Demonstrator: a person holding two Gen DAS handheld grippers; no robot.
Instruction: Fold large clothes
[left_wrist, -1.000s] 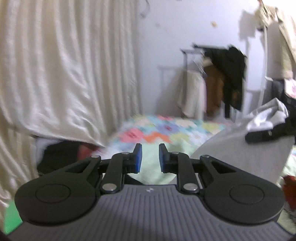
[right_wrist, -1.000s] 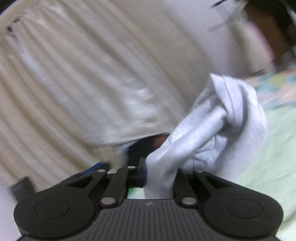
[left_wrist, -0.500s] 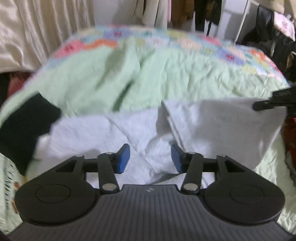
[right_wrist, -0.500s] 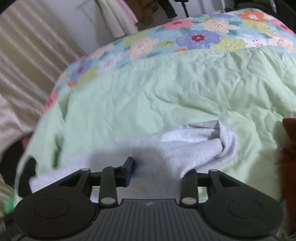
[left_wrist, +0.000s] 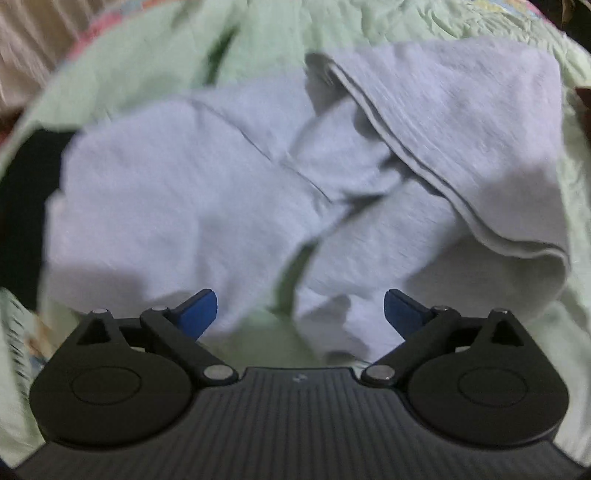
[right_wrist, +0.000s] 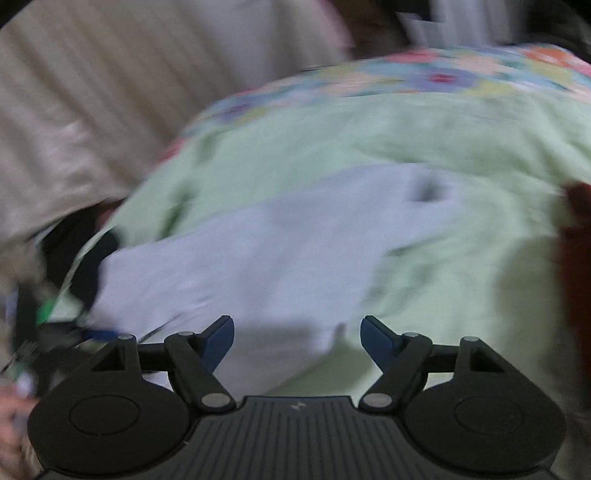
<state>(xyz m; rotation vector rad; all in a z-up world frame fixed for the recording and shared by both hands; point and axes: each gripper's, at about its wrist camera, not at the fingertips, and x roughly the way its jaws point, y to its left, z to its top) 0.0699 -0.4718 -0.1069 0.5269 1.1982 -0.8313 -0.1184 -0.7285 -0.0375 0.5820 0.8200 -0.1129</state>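
both of my grippers had dropped from pointing at the curtain and wall a second earlier to looking down on the bed, and the grey garment (left_wrist: 332, 177) that my right gripper (right_wrist: 297, 338) had been clamping in mid-air now lay loose on the pale green quilt (left_wrist: 147, 55).

my left gripper (left_wrist: 301, 312) was released, its jaws still opening, the blue pads (left_wrist: 199, 312) standing far apart where they had been nearly together before. a fold of the garment and a strip of quilt showed in the gap, but neither pad pressed on cloth.

my right gripper was also let go, jaws opening; the bunched cloth that had filled them was gone from between the pads (right_wrist: 221, 341), and only flat grey fabric and quilt lay beyond them. this view was badly smeared by motion.

from the left wrist, the garment spread from about 9 o'clock across to 3 o'clock, a doubled hemmed edge running from 12 down toward 3 o'clock and overlapping the rumpled middle. something black (left_wrist: 26, 192) lay at 9 o'clock, touching the garment's edge. from the right wrist, the floral border (right_wrist: 443, 77) of the quilt ran along 12 to 2 o'clock, the cream curtain (right_wrist: 92, 92) filled 10 o'clock, and a dark red thing (right_wrist: 576, 258) sat at 3 o'clock, its nature unclear.
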